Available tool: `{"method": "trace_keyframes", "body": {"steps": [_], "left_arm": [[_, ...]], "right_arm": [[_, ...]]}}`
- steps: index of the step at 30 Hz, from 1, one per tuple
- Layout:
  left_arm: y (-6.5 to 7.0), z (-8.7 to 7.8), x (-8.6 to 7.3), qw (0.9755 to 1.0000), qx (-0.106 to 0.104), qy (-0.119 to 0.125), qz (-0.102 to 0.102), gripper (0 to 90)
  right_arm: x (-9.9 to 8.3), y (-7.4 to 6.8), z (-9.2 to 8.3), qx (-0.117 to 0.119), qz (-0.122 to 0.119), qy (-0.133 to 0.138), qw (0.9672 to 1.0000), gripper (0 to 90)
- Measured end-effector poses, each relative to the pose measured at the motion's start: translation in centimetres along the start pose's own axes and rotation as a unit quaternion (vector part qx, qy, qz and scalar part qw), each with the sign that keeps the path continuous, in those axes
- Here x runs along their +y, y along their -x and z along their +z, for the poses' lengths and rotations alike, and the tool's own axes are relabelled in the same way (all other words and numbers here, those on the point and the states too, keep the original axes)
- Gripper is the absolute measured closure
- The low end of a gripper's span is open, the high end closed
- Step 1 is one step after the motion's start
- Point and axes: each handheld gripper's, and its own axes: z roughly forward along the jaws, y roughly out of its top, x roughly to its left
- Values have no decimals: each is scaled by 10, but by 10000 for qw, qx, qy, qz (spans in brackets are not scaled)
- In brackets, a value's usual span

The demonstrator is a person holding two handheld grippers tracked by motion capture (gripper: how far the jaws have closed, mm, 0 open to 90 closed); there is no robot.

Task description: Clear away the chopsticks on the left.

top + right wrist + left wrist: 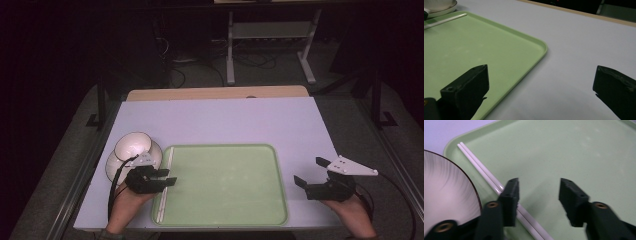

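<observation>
High view shows the left claw [167, 176] hanging over the near-left edge of the green tray [250, 200], its jaws spread apart with nothing pinched between them. The pair of white chopsticks [166, 185] lies flat on the tray along its left rim, long axis running from the person's side toward the far side, passing right under that claw. In the left gripper view the chopsticks [484, 171] slant past the inner face of one jaw and disappear beneath it, so they sit at the side of the gap rather than in its middle; the other jaw stands well clear over bare tray. A white bowl [132, 150] rests on the counter [225, 120] just beyond and outside the left claw. The right claw [312, 172] hovers well apart, past the tray's right rim, jaws wide and empty. Judging by this, the left hand is far nearer the chopsticks.
</observation>
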Motion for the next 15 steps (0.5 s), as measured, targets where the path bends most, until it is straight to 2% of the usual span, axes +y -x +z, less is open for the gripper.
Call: {"method": "trace_keyframes", "body": {"steps": [4,6,9,15], "left_arm": [[1,-4,0,9999,-100,122,-45,308],[1,-6,-1,9999,-80,119,-18,249],[2,-9,-1,9999,-66,155,-9,211],[2,-18,1,9996,-32,272,-18,211]], "right_arm": [[0,1,0,-9,17,-1,10000,0],[-1,1,0,-10,20,5,10000,0],[-1,2,0,-18,12,0,10000,0],[-1,1,2,-3,6,3,10000,0]]}}
